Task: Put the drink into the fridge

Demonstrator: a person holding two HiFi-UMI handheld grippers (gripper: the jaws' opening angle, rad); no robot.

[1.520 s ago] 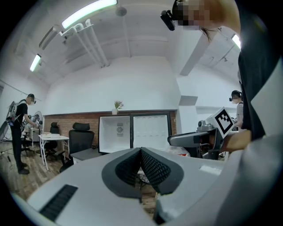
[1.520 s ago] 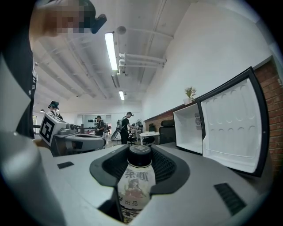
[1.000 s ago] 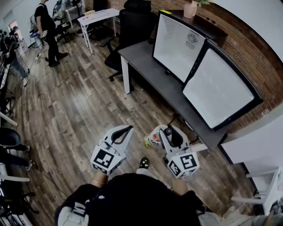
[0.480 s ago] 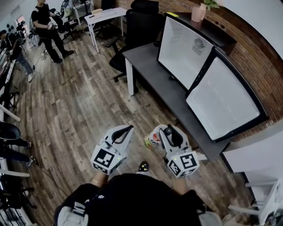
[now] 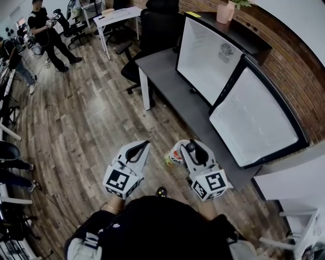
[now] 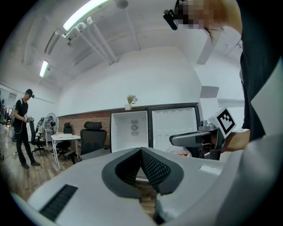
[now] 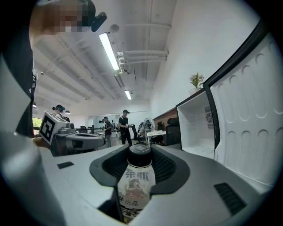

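My right gripper (image 5: 184, 149) is shut on a drink bottle (image 5: 175, 157) with a white printed label and black cap, held above the wooden floor. In the right gripper view the bottle (image 7: 136, 184) stands upright between the jaws, cap up. The left gripper (image 5: 140, 147) hovers beside it on the left, shut, with nothing held; its ribbed pads (image 6: 152, 170) meet. The white fridge (image 5: 207, 53) stands open on a dark desk (image 5: 172, 84), its door (image 5: 252, 118) swung to the right. The fridge's inside (image 7: 197, 128) looks bare.
Black office chairs (image 5: 152, 28) stand at the desk's far end, beside a white table (image 5: 114, 18). People (image 5: 44, 30) stand at the far left. A pink plant pot (image 5: 225, 10) sits on top of the fridge, against a brick wall (image 5: 284, 56).
Both grippers sit slightly higher in the head view, the bottle still held in the right one. The person at the far left has shifted position.
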